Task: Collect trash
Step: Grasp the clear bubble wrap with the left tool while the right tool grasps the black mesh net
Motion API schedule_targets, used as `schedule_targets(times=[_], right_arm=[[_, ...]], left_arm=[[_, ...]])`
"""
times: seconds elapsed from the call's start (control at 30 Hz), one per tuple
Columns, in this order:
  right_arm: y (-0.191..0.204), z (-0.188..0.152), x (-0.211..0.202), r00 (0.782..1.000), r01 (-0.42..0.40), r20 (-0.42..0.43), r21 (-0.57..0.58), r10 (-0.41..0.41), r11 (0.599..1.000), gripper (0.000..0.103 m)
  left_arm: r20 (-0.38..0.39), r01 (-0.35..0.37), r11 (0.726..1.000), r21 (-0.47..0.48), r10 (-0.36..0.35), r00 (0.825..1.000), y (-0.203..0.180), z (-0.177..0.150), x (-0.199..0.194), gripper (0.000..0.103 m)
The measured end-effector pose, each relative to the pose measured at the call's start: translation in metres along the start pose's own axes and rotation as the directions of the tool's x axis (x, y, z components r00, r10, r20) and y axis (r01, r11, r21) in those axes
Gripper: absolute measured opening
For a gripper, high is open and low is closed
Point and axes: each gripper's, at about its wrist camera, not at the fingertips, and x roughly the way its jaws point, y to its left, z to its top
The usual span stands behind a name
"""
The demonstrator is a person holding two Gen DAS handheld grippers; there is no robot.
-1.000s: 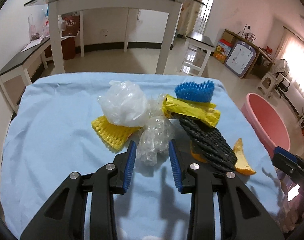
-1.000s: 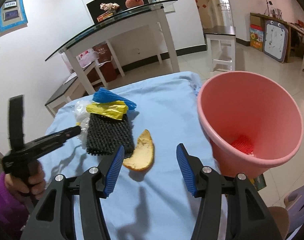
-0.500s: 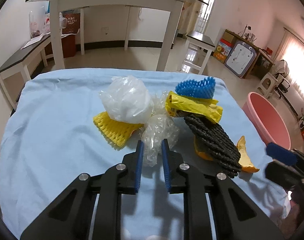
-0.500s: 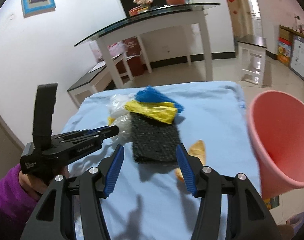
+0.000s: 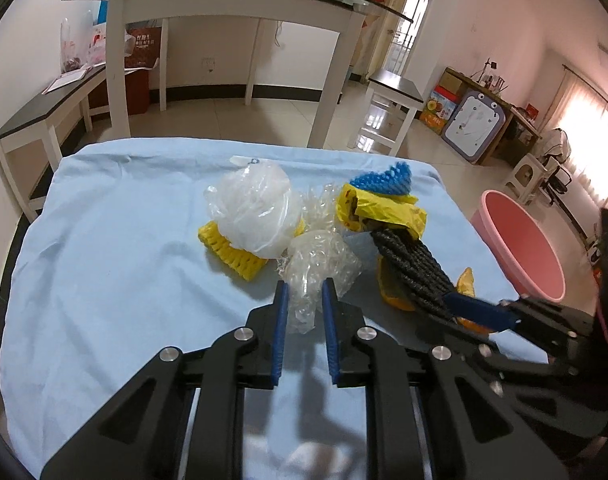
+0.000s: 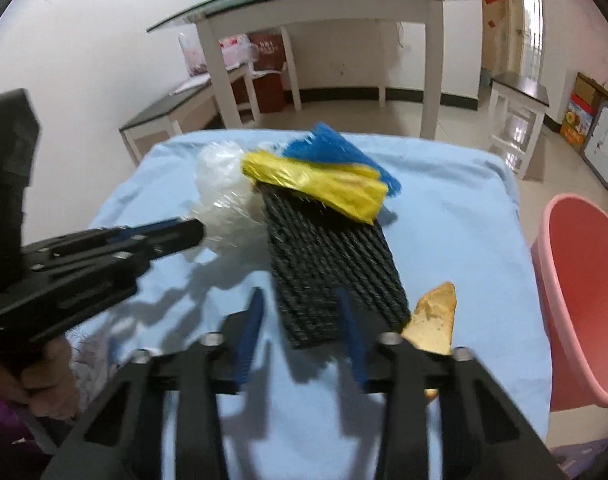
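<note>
Trash lies on a blue cloth [image 5: 103,264]. My left gripper [image 5: 305,294] is shut on a crumpled clear bubble wrap [image 5: 318,266]. Behind it are a white plastic bag [image 5: 251,212], a yellow foam net [image 5: 231,254], a yellow wrapper [image 5: 384,210] and a blue foam net [image 5: 384,178]. My right gripper [image 6: 299,306] is open, its jaws on either side of the near end of a black foam net [image 6: 328,256]. An orange peel [image 6: 434,320] lies just right of it. The pink basin [image 6: 580,304] stands at the right.
A glass-topped white table [image 5: 231,4] stands beyond the cloth, with a low bench [image 5: 35,120] at the left. The left gripper body [image 6: 83,264] crosses the left of the right wrist view. The cloth's right edge drops beside the basin.
My left gripper closed on the bubble wrap. My right gripper swung from the basin and peel toward the black foam net and moved closer to it.
</note>
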Motion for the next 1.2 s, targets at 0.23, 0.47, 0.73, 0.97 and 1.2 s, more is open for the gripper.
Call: schedule_targets(times=[0.23,0.47,0.73,0.97,1.2], right_arm=[[-0.007,-0.002,-0.020,0.996,-0.084,0.031,0.033,0.083,0.996,0.011],[-0.008,-0.007,-0.045,0.981,-0.186,0.069,0.060,0.182,0.981,0.011],[-0.011,-0.009,-0.064,0.970,-0.226,0.112,0.084,0.216,0.971,0.011],[-0.018,-0.008,-0.081,0.961,-0.240,0.165,0.097,0.222,0.966,0.011],[-0.027,-0.009,-0.095,0.953,-0.241,0.213,0.112,0.214,0.964,0.011]], left_arm=[[0.018,0.003,1.000,-0.008,-0.002,1.000,0.000,0.000,-0.014,0.017],[0.044,-0.024,1.000,-0.020,0.025,0.999,0.005,-0.002,-0.031,0.017],[0.067,-0.050,0.998,-0.028,0.052,0.996,0.007,-0.002,-0.051,0.017],[0.093,-0.039,0.999,-0.033,0.042,0.995,-0.002,-0.002,-0.063,0.017],[0.126,-0.008,1.000,-0.016,0.010,0.992,-0.018,0.005,-0.070,0.017]])
